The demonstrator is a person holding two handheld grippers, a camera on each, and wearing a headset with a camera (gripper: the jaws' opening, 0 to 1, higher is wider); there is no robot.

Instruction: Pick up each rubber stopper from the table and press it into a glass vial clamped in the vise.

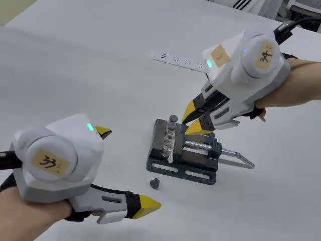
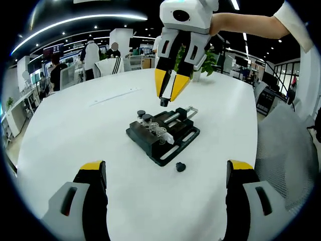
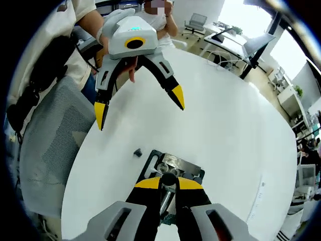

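Note:
A black vise (image 1: 200,161) (image 2: 150,143) on the white table clamps a row of glass vials (image 1: 169,145) (image 2: 156,129). The far vials carry dark stoppers (image 2: 144,116) (image 1: 173,119). My right gripper (image 1: 188,122) (image 2: 168,96) (image 3: 168,184) hovers just above the vise, shut on a dark rubber stopper (image 2: 164,103) (image 3: 168,178) at its yellow tips. A loose stopper (image 1: 155,184) (image 2: 180,166) (image 3: 137,152) lies on the table in front of the vise. My left gripper (image 1: 125,168) (image 2: 165,168) (image 3: 139,109) is wide open and empty, held back from the vise near the loose stopper.
A white strip (image 1: 175,58) (image 2: 115,95) lies on the table beyond the vise. The vise's screw handle (image 1: 238,156) sticks out to the right. An office chair (image 3: 55,150) stands beside the table, and people stand far behind.

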